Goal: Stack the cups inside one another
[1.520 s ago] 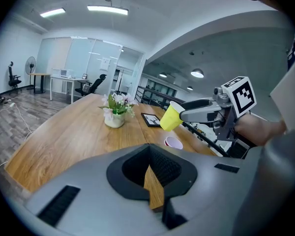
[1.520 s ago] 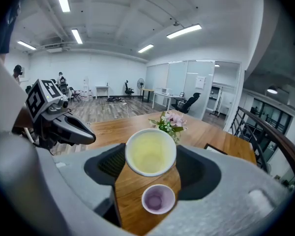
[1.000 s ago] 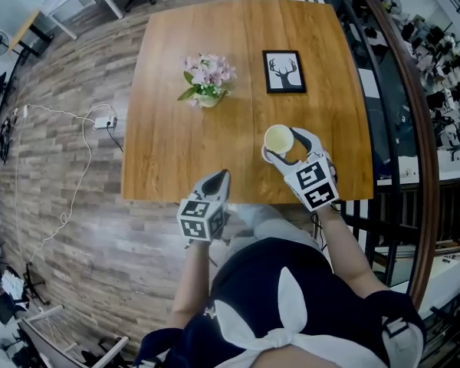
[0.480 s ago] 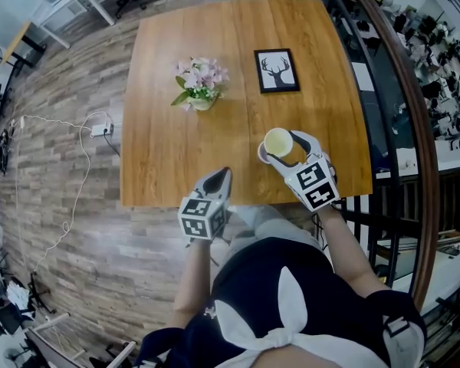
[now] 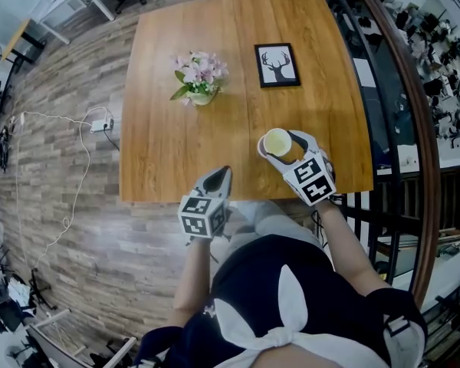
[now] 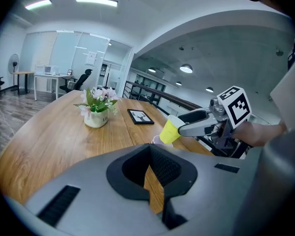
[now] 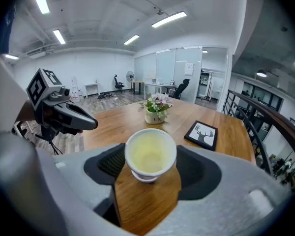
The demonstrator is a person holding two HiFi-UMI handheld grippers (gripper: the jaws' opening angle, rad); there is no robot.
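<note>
Got the yellow cup (image 5: 277, 141) pinched between the jaws of the right gripper (image 5: 284, 146), one jaw hugging each side of it, lifted off the tabletop (image 5: 176, 152) close to the near edge and over toward the near right corner. Held on a tilt, going by the left gripper view: white rim leaning back toward the gripper, bottom aimed down and away. Staring straight into its pale yellow inside in the right gripper view.

Spotted a second one too, the pale purple cup (image 6: 156, 140), sitting on the wood right underneath the yellow one, with only a bit of rim peeking out past it. Can't tell whether touching, already nested or just hovering above.

Found the left gripper (image 5: 221, 176) with jaws pressed together and nothing between them, just a thin sliver of wood showing past the pads in its own view. Hanging right at the near edge of the tabletop, roughly mid-edge, left of both cups and well apart from them.

Elsewhere on the tabletop: a little white pot of pink flowers (image 5: 200, 79) toward the far left, and a black-framed deer picture (image 5: 277, 65) lying flat beside it, nearer the far right corner. Off the left edge, down on the plank floor (image 5: 61, 205), a small white power strip (image 5: 101, 124). At the bottom of the head view, a dark top (image 5: 268, 282) with a white tie at the front.
</note>
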